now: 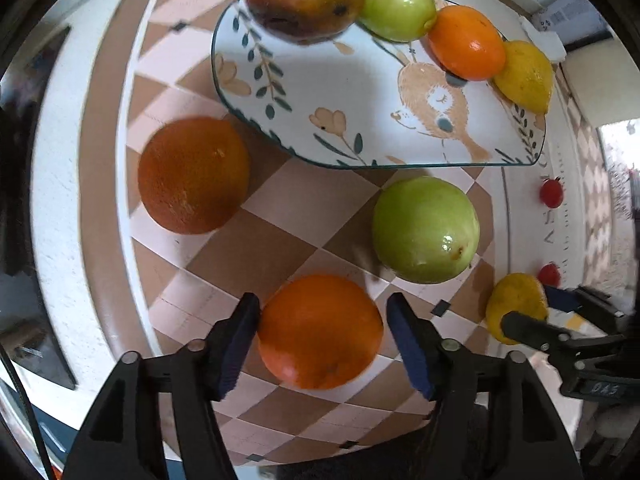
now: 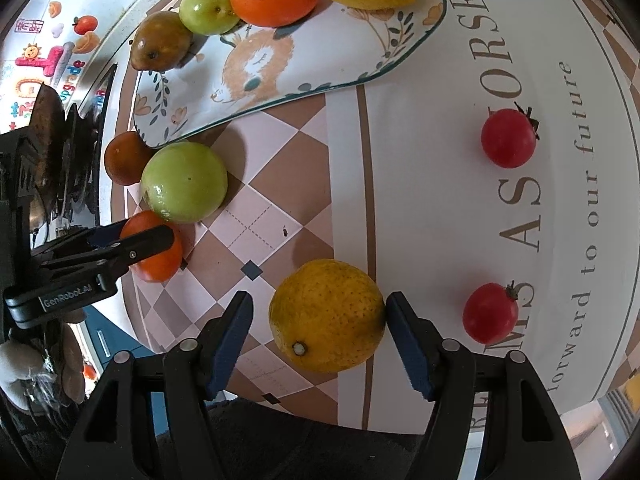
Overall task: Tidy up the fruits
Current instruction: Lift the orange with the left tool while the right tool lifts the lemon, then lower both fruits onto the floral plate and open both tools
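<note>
Nearby, green apple (image 1: 426, 230) crowds orange (image 1: 320, 332); both tongs released, right straddling lemon (image 2: 327, 316).

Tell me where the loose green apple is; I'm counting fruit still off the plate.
In the left wrist view the green apple lies on the checkered cloth, right of centre, just below the plate.

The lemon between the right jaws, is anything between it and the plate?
No: from the lemon, bare checked cloth runs up to the plate; the green apple sits left of that path.
</note>
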`<control>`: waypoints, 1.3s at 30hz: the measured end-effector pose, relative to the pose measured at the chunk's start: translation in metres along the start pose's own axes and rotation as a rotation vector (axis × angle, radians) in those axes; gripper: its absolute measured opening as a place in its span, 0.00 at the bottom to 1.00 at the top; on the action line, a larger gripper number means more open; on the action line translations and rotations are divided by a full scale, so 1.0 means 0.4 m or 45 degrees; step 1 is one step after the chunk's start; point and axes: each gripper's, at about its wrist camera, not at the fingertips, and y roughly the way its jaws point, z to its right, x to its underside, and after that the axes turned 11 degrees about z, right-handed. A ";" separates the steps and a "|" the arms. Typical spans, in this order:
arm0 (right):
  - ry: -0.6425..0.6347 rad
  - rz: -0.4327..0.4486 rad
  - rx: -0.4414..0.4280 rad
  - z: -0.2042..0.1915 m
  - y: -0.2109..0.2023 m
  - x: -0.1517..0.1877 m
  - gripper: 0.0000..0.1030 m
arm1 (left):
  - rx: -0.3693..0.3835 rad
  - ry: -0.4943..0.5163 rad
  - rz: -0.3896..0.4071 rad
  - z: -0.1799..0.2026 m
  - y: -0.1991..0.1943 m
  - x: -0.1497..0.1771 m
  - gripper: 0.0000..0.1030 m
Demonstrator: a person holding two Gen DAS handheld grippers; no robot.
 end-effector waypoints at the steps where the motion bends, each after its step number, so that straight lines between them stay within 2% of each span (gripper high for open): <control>1: 0.004 0.001 0.000 0.002 0.001 0.000 0.73 | 0.020 -0.027 -0.016 -0.013 0.005 -0.003 0.63; 5: 0.007 0.002 -0.007 0.005 0.000 0.002 0.73 | 0.096 -0.142 -0.050 -0.066 0.012 -0.010 0.63; 11: -0.002 0.004 0.002 0.007 0.002 0.003 0.73 | 0.027 -0.056 -0.082 -0.041 0.021 0.002 0.63; 15: -0.047 0.030 0.049 -0.007 0.000 0.012 0.72 | -0.060 0.014 -0.011 0.007 0.011 0.020 0.59; 16: -0.061 0.040 0.059 -0.010 0.000 0.015 0.64 | -0.079 0.029 0.009 0.012 0.007 0.023 0.59; 17: -0.073 0.050 0.071 -0.014 0.000 0.017 0.61 | -0.087 0.037 0.021 0.017 0.006 0.024 0.59; 22: -0.106 0.079 0.090 -0.029 -0.008 0.033 0.61 | -0.100 0.048 0.064 0.026 -0.019 0.041 0.59; 26: -0.062 0.117 0.032 -0.037 -0.041 0.035 0.61 | -0.066 0.031 0.116 0.055 -0.083 0.048 0.59; 30: -0.047 0.230 -0.035 -0.078 -0.112 -0.015 0.61 | -0.040 0.028 0.213 0.070 -0.185 0.008 0.59; 33: -0.088 0.294 -0.032 -0.123 -0.128 -0.086 0.61 | -0.022 0.008 0.266 0.080 -0.224 -0.061 0.59; 37: -0.143 0.311 0.019 -0.163 -0.089 -0.187 0.61 | -0.012 -0.059 0.263 0.094 -0.187 -0.144 0.59; 39: -0.177 0.297 0.053 -0.170 -0.063 -0.223 0.60 | 0.031 -0.120 0.203 0.074 -0.149 -0.186 0.59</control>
